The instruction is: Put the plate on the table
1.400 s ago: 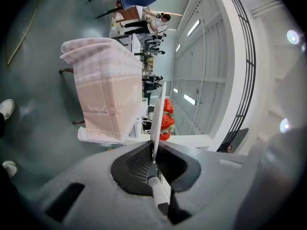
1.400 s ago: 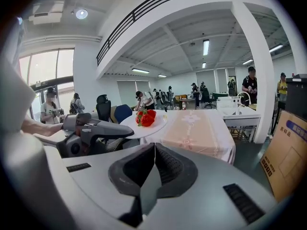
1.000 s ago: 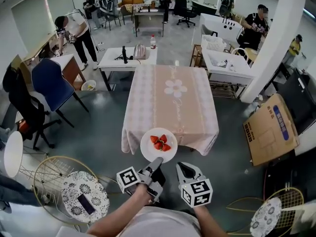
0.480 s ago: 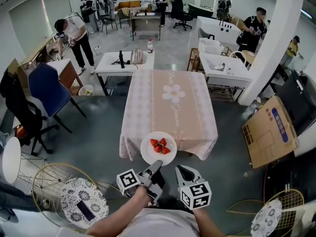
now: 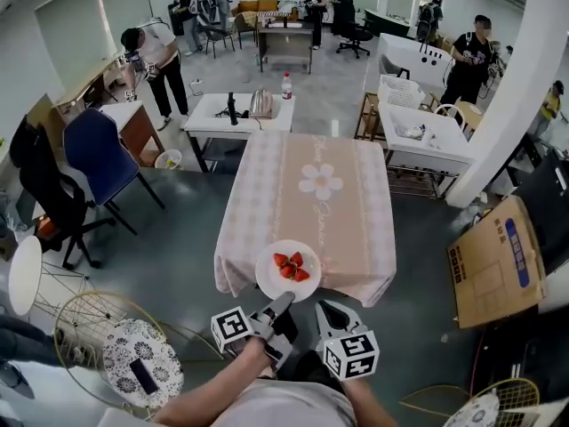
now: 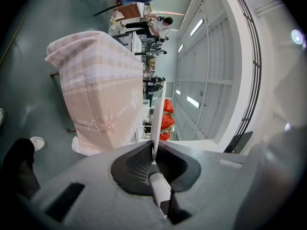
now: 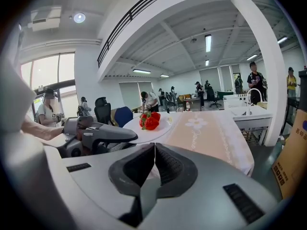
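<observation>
A white plate [image 5: 288, 270] carrying strawberries [image 5: 290, 266] hangs in the air over the near edge of the table [image 5: 311, 194], which wears a pink cloth with a flower print. My left gripper [image 5: 283, 302] is shut on the plate's near rim. In the left gripper view the plate [image 6: 157, 110] shows edge-on between the pads, with the strawberries [image 6: 166, 121] beyond. My right gripper [image 5: 331, 313] sits just right of it, shut and empty. The right gripper view shows its jaws [image 7: 154, 147] together, and the plate [image 7: 160, 128] and left gripper [image 7: 103, 135] to the left.
A cardboard box [image 5: 493, 261] lies on the floor right of the table. A blue chair [image 5: 102, 158] and round wire side tables [image 5: 142, 363] stand to the left. A white desk [image 5: 236, 109] is behind the table, a white pillar [image 5: 516, 87] at right, people far back.
The table has come nearer in the head view, and the plate now reaches a little further over its near edge. Both grippers keep their grip state.
</observation>
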A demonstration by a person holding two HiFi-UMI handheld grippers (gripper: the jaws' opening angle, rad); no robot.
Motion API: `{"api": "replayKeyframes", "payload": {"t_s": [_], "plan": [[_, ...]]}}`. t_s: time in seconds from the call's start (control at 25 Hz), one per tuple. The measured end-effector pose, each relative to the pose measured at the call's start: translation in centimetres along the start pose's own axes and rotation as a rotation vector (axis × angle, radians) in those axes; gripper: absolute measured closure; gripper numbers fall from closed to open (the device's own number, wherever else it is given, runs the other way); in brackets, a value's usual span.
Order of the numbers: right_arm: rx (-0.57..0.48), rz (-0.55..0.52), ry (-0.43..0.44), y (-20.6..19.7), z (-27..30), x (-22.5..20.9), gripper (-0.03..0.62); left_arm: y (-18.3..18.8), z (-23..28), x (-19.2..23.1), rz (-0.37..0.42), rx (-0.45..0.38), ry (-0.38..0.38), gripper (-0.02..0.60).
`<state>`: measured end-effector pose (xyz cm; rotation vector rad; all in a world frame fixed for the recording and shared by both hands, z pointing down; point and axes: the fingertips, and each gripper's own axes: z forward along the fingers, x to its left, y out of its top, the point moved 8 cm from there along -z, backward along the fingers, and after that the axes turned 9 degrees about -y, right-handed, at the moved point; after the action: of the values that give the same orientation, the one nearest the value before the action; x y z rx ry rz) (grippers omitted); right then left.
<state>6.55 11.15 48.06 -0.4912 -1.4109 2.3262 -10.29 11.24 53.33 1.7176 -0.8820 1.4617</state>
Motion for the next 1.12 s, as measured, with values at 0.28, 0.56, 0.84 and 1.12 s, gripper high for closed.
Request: {"api": "replayKeyframes", "payload": {"t_s": [0.28, 0.56, 0.84, 1.12], "plan": [[-0.005, -0.009, 0.057, 2.7, 3.4, -5.3, 0.589, 0.2, 5.7, 0.3, 0.010, -0.053, 0.001, 0.561], [-0.006, -0.007, 0.102, 4.1, 5.5, -10.2, 0.589, -0.4, 10.2, 0.8, 0.024, -0.091, 0.015, 0.561], [-0.020, -0.028, 0.165, 5.5, 6.6, -13.6, 0.589, -1.4, 13.3, 0.6, 0.045, -0.143, 0.012, 0.561], [-0.026, -0.017, 0.179, 5.9, 7.1, -15.8, 0.589, -2.1, 14.9, 0.9, 0.063, -0.153, 0.037, 0.561]]}}
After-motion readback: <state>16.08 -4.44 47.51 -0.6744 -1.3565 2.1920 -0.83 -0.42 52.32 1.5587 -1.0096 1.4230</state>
